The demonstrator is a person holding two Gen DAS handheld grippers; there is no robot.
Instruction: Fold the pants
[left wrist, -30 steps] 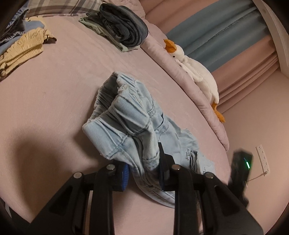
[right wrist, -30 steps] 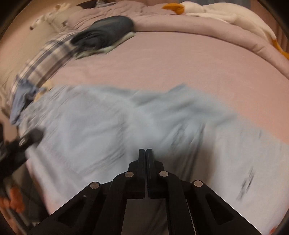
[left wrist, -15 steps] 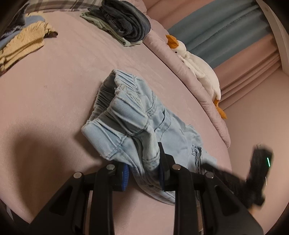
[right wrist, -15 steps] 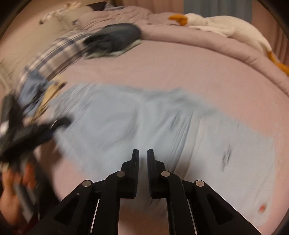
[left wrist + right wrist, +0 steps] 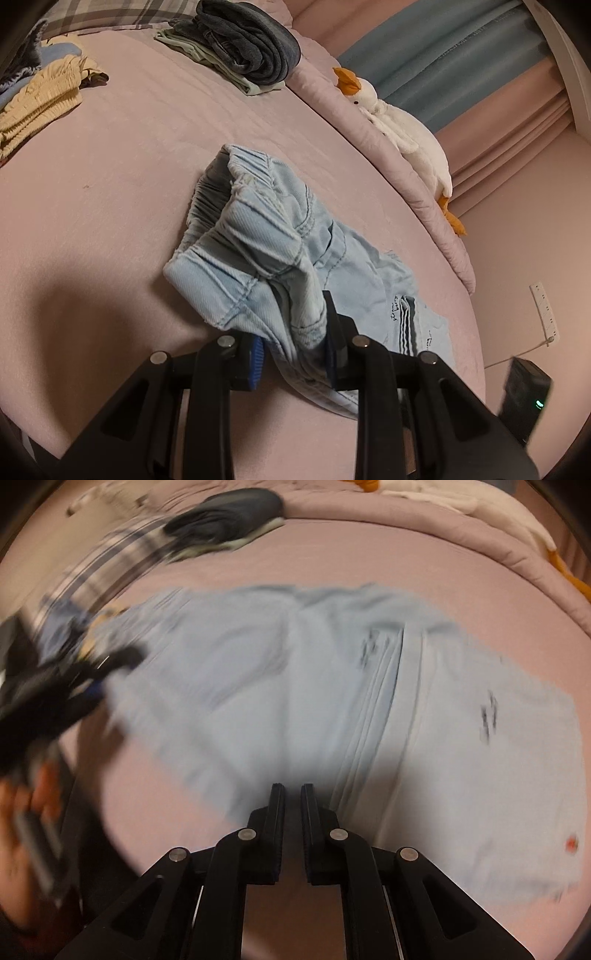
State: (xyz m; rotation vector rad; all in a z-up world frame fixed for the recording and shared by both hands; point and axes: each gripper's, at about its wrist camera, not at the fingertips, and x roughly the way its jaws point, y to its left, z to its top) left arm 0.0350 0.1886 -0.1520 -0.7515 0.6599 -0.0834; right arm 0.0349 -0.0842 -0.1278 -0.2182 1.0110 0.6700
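Bed [image 5: 110, 155]: pink sheet, fills most of both views; it bears everything below.

Curtains [image 5: 461, 62]: blue and pink, behind the far edge of the bed.

Pants [image 5: 266, 251]: pale blue denim, lying mid-bed. The gathered waistband end rises in a bunch towards my left gripper; the legs lie flat and spread in the right wrist view [image 5: 332, 701], blurred there.

Goose toy [image 5: 402, 133]: white, orange bill and feet, lying along the rolled quilt at the bed's far side.

Dark stack [image 5: 243, 40]: folded grey garments on a pale green one, near the plaid pillow [image 5: 110, 14].

Yellow garment [image 5: 37, 107]: crumpled, far left, well apart from the pants.

My left gripper [image 5: 293, 349]: clamped on a fold of the pants at the waistband end.

My right gripper [image 5: 292, 805]: jaws nearly together, a thin gap showing, nothing between them; it hangs over the near edge of the pants.
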